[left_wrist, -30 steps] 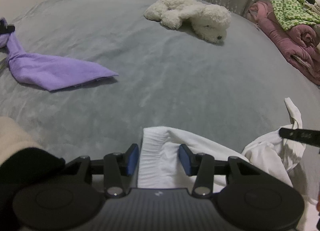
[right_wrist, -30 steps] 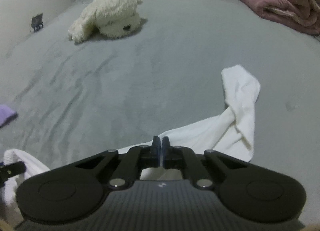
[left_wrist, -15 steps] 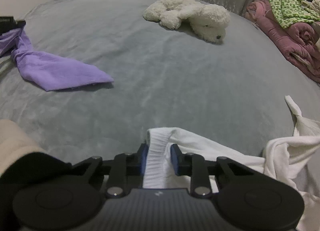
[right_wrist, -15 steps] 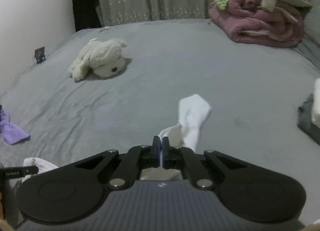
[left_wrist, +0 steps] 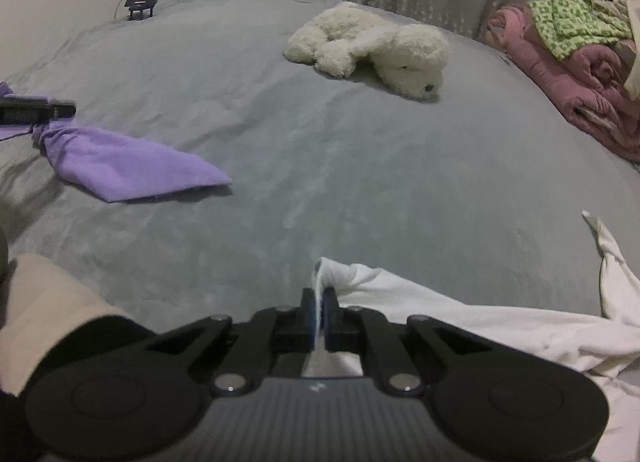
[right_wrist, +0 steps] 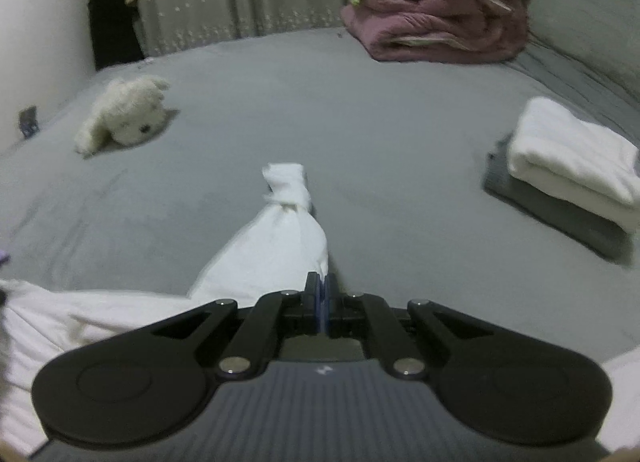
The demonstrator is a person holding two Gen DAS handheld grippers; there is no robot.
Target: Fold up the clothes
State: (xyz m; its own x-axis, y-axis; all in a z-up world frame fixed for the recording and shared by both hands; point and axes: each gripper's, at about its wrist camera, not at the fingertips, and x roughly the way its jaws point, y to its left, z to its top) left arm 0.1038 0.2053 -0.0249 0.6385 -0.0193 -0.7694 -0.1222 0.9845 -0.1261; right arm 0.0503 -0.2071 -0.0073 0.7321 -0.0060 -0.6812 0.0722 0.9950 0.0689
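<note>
A white garment (left_wrist: 460,314) lies bunched and twisted on a grey bed (left_wrist: 360,182), along the near edge of the bed as both wrist cameras see it. It is not flat: one part runs out from the near edge toward the middle of the bed and is knotted or wound on itself near its tip. What kind of garment it is cannot be told.

The left gripper (left_wrist: 319,316) has its jaws pressed together on a folded edge of the white cloth. The right gripper (right_wrist: 321,304) is likewise clamped on white cloth, at the base of the twisted part. Both pinches sit low, near the bed's surface.

Judging from this, the step in hand is taking hold of the garment at two points to open it out. The next move seems to call for drawing the two grips apart and lifting, so the twist falls out and the cloth can be laid flat before any fold.

Farther out, a folded white garment (right_wrist: 572,162) rests on a dark grey folded piece (right_wrist: 560,218) by the right edge. A purple cloth (left_wrist: 128,162) lies toward the left edge, a white plush dog (left_wrist: 372,50) near the far side, and a rolled pink quilt (right_wrist: 436,18) at the far right corner.
</note>
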